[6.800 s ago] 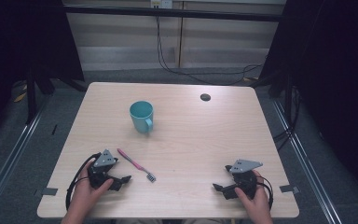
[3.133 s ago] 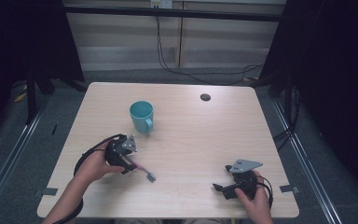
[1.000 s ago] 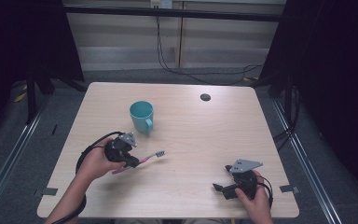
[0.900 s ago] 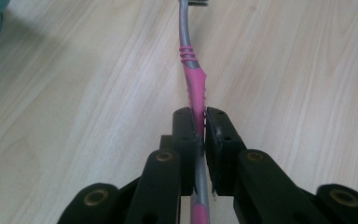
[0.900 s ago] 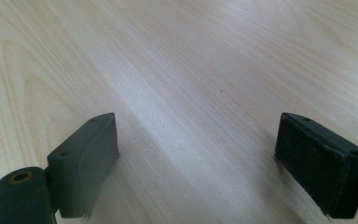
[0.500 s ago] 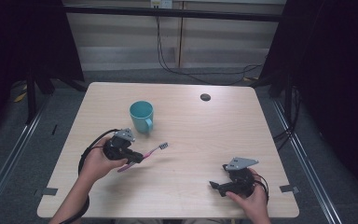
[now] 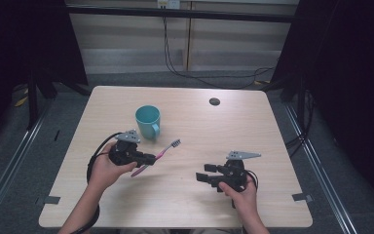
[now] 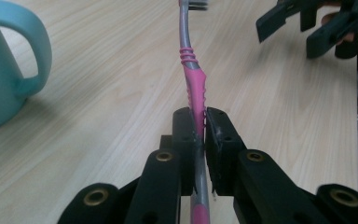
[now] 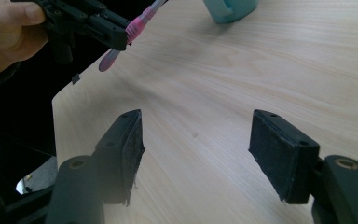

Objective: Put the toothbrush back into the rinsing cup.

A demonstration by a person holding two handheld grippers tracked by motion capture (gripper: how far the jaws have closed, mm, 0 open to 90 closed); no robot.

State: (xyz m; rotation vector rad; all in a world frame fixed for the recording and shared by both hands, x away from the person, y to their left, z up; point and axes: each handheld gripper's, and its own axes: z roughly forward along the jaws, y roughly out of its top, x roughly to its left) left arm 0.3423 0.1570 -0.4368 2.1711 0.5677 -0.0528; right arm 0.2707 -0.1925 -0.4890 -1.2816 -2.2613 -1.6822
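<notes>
1. The left gripper (image 7: 148, 158) has its fingers (image 8: 216, 135) pressed on a pink and grey plastic toothbrush (image 7: 157, 156). They pinch it at the pink middle part of the handle.
2. The toothbrush is up in the air, off the light wooden table (image 7: 190, 204). It points straight out past the fingers like a long stick. The brush end (image 7: 175, 143) is out in front and a bit higher. The pink tail end sticks out behind the fingers.
3. A round teal cup with a handle (image 7: 148, 122) stands on the table. It is near the fingers, a little ahead of them and off to one side. The brush end is just beside the cup, not over it.
4. The left gripper is much nearer the cup than the right gripper (image 7: 205, 174) is.
5. The right gripper rests by the table, and its fingers (image 9: 279, 154) are spread wide with nothing between them.
6. I think the next move is to swing the brush end over the cup's open top and lower the toothbrush in.
</notes>
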